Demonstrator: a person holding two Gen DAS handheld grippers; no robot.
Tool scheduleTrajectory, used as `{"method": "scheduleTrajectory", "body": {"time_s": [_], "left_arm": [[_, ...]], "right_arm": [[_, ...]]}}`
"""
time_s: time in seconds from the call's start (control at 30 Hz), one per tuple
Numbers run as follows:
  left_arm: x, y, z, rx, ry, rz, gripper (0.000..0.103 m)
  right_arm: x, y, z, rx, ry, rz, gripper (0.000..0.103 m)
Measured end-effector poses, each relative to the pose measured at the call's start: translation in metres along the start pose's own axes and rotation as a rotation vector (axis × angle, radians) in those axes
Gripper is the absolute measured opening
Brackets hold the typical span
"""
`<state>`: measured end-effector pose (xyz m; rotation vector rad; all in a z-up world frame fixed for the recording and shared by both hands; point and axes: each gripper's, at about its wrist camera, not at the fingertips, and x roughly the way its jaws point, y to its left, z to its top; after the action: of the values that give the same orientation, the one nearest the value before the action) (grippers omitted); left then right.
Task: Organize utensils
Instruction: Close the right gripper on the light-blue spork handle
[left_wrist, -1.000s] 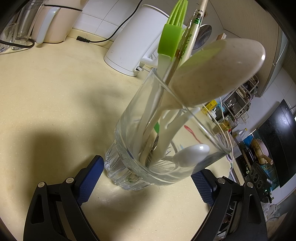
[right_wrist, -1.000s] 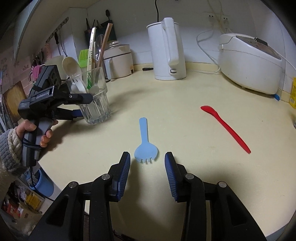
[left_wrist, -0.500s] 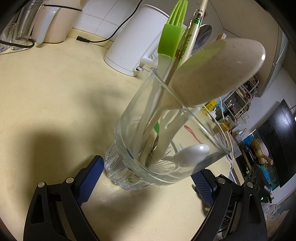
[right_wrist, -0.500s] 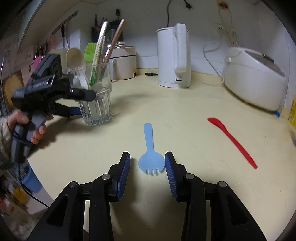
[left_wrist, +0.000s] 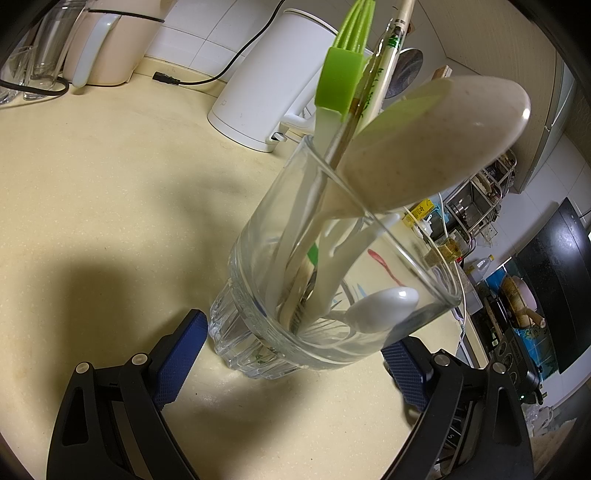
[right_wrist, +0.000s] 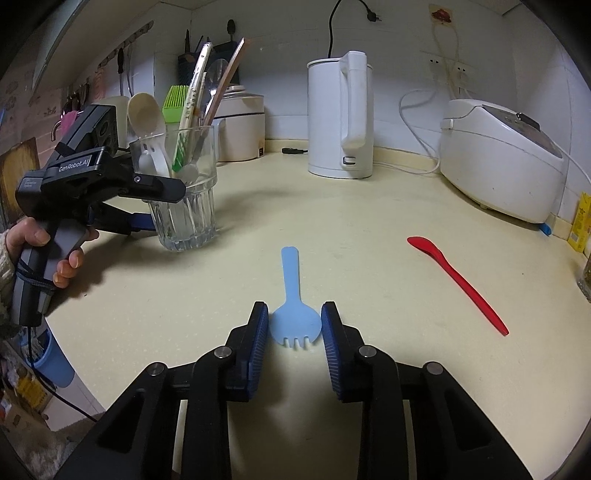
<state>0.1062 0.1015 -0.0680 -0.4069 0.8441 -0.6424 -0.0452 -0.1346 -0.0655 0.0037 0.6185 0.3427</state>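
Note:
A clear glass tumbler (left_wrist: 280, 332) stands on the cream counter and holds several utensils: a beige spoon (left_wrist: 436, 144), a green brush, chopsticks and white spoons. My left gripper (left_wrist: 291, 350) is open with its blue pads on either side of the glass base; it also shows in the right wrist view (right_wrist: 147, 206) beside the glass (right_wrist: 188, 221). A light blue spork (right_wrist: 293, 314) lies flat on the counter. My right gripper (right_wrist: 294, 328) is open, its pads flanking the spork's head. A red spoon (right_wrist: 458, 282) lies to the right.
A white kettle (right_wrist: 341, 118) and a white rice cooker (right_wrist: 502, 158) stand along the back wall with cords. A round white pot (right_wrist: 240, 129) sits behind the glass. The counter's front-left edge drops off near the hand.
My right gripper has moved forward and down until its pads flank the spork's head. The left gripper and the glass have stayed put.

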Motion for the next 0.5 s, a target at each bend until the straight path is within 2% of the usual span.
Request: {"method": "scheduleTrajectory", "body": {"time_s": [0.5], "left_arm": [[0.0000, 0.0001, 0.0000, 0.000, 0.000, 0.000, 0.094]], "right_arm": [[-0.0004, -0.0022, 0.0030, 0.023, 0.042, 0.006, 0.029]]}}
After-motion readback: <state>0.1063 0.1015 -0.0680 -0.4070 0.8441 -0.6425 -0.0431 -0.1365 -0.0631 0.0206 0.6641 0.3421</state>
